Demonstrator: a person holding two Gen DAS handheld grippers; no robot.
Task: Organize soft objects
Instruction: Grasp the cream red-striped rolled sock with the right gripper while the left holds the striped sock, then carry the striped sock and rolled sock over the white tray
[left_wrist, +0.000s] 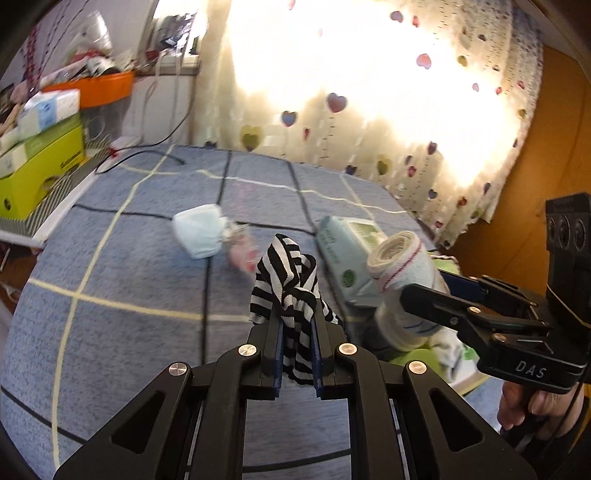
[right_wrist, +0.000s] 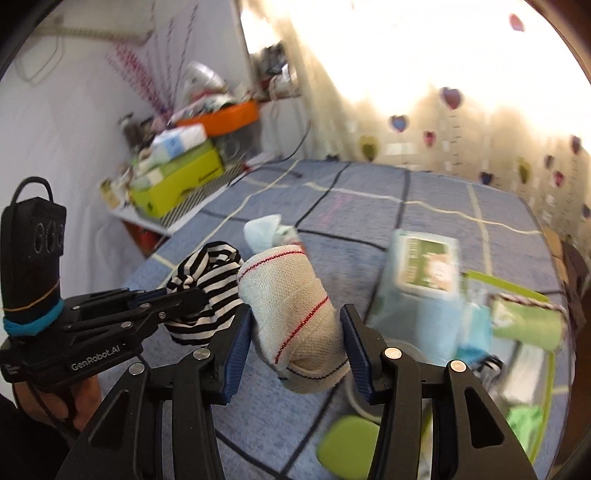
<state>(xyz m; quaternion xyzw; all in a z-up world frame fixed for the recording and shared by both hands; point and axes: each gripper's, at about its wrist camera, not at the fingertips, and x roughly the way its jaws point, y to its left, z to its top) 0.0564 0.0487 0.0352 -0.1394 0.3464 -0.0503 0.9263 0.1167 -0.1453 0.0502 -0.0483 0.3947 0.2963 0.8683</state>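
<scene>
Right now the left gripper (left_wrist: 297, 347) is clamped tight on the striped sock (left_wrist: 286, 291), fabric bunched above the pads and lifted off the blue checked bedspread (left_wrist: 129, 280). Right gripper (right_wrist: 295, 350) holds the rolled cream sock (right_wrist: 291, 314) between its pads, jaws partway closed around it. Both socks sit side by side, nearly touching. Beyond them on the bedspread: a pale blue bundle (left_wrist: 199, 234) and a wipes pack (left_wrist: 345, 247), blurry, probably tissues.
</scene>
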